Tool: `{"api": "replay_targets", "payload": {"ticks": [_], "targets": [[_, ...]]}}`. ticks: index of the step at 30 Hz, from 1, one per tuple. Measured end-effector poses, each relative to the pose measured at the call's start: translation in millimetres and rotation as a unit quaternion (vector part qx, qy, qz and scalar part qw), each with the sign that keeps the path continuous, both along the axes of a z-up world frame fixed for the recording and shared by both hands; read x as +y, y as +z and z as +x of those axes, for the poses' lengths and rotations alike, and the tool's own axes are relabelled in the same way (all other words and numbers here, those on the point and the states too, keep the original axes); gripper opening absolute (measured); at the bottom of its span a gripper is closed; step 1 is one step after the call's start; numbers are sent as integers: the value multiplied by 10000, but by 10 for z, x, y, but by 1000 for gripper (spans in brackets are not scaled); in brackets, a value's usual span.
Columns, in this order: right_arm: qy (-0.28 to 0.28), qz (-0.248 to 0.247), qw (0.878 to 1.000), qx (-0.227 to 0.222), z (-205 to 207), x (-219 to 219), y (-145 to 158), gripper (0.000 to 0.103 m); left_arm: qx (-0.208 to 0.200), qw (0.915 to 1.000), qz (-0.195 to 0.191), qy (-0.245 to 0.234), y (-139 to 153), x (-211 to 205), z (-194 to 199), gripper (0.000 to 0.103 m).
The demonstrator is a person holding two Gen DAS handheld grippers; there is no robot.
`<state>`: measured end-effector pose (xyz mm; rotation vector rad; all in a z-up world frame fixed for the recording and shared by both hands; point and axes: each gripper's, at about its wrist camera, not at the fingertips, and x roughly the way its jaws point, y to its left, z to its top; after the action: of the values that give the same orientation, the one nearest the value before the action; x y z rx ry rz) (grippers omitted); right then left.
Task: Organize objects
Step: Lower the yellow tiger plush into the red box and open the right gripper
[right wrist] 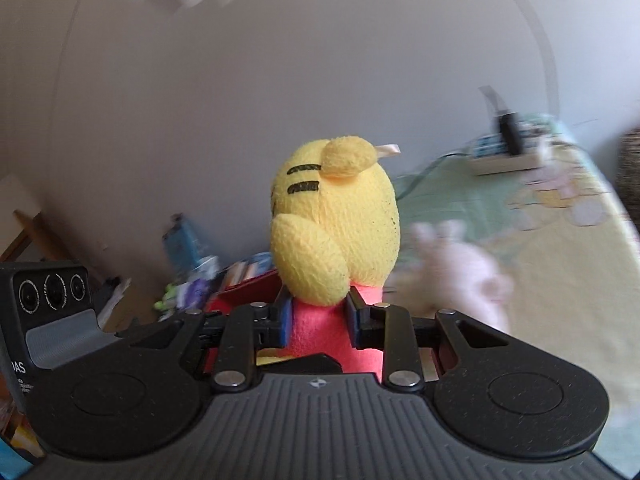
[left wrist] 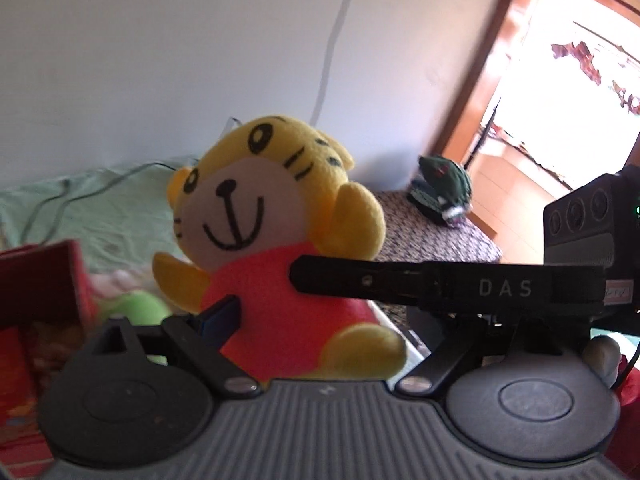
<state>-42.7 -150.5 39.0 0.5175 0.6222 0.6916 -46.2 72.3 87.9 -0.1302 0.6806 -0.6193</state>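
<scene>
Bedroom, plain wall behind, bed (right wrist: 540, 248) with green sheet below. Tiger plush (left wrist: 272, 240) is up in the air, clear of the bed. Right gripper (right wrist: 316, 318) fingers are pinched narrow on its pink torso. Left gripper (left wrist: 332, 300) is half spread around the body; one blue pad touches, firm hold unclear. Risk: soft body squirms out of the narrow pinch. Red box (left wrist: 44, 280) sits near left, pink plush (right wrist: 460, 272) on the bed below, dark green plush (left wrist: 440, 192) far right.
</scene>
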Motion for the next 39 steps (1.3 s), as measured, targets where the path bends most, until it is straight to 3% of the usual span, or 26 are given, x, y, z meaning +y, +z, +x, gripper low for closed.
{"api": "replay_targets", "payload": {"ticks": [6, 14, 17, 23, 28, 31, 39], "targets": [[234, -16, 9997, 3, 144, 924, 63, 29, -118, 9983, 130, 549, 110, 768, -35, 88], [71, -791, 9967, 187, 358, 1783, -140, 28, 264, 9968, 235, 712, -212, 1375, 305, 88], [-195, -939, 9950, 265, 353, 1811, -221, 28, 442, 9962, 278, 698, -406, 1439, 476, 88], [-467, -1114, 9918, 416, 511, 1858, -372, 27, 972, 9934, -135, 593, -733, 1642, 734, 91], [-555, -1384, 9881, 378, 546, 1913, -550, 23, 1089, 9925, 131, 549, -935, 1622, 842, 89], [-540, -1367, 9882, 429, 554, 1942, -632, 24, 1290, 9901, 65, 545, -1051, 1724, 875, 93], [-572, -1400, 9872, 501, 451, 1868, -638, 25, 1465, 9877, 374, 403, -1174, 1608, 867, 98]]}}
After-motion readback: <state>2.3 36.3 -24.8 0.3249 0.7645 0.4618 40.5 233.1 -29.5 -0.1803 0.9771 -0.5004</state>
